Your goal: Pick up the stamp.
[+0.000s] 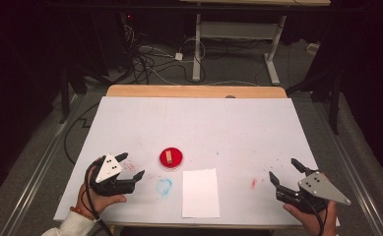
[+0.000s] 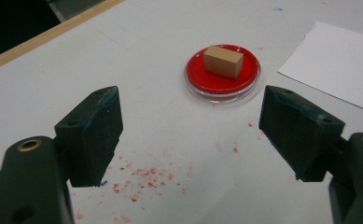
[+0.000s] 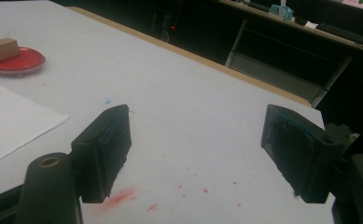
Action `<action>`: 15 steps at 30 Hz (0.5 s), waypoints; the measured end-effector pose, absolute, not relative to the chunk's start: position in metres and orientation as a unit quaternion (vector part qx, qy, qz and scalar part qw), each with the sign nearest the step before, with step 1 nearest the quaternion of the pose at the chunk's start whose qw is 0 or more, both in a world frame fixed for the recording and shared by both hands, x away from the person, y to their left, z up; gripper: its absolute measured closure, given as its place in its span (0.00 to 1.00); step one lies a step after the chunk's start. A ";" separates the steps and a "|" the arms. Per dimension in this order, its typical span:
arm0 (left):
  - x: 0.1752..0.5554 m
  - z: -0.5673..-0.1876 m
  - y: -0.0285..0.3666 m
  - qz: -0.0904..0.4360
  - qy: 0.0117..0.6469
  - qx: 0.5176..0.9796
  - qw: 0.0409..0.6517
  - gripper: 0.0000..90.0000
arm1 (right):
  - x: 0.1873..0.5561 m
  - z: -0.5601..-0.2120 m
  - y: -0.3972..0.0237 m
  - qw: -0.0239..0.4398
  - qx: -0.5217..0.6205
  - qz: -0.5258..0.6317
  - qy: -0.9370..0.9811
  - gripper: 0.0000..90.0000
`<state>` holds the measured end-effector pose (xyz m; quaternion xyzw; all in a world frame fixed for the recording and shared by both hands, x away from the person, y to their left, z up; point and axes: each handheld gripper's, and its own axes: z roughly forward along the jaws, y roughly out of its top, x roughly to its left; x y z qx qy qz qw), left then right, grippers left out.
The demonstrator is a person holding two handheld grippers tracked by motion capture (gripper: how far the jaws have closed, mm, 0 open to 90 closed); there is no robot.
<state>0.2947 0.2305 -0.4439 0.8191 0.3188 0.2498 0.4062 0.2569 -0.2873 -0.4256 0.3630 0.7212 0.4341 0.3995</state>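
Left gripper (image 1: 131,165) has its jaws wide open with nothing between them, pointed at the block (image 2: 223,61), which sits on the red dish (image 2: 202,81) just ahead of it. Right gripper (image 1: 283,170) is open and empty too, well to the right of the dish, past the paper sheet (image 1: 200,192) that lies just beside the dish on the near side. My guess is the next bit is grabbing the block, so I'd come in low and straight, line the jaws up on the block's two long faces, and close gently so the dish doesn't skid. The table (image 1: 238,128) is covered in white, with red crumbs and smears near the dish and a blue smudge (image 1: 164,187) below it. Beyond the table it's a dark room with cables (image 1: 149,61) on the floor and another desk frame (image 1: 236,34).
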 end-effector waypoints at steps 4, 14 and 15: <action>0.300 -0.442 0.231 0.247 0.317 0.822 0.403 0.24 | 0.259 -0.426 -0.287 0.398 0.363 0.431 0.724 0.27; 0.314 -0.437 0.225 0.229 0.309 0.840 0.384 0.26 | 0.263 -0.429 -0.290 0.401 0.375 0.427 0.719 0.28; 0.314 -0.436 0.225 0.229 0.310 0.840 0.381 0.26 | 0.264 -0.430 -0.291 0.400 0.377 0.424 0.720 0.28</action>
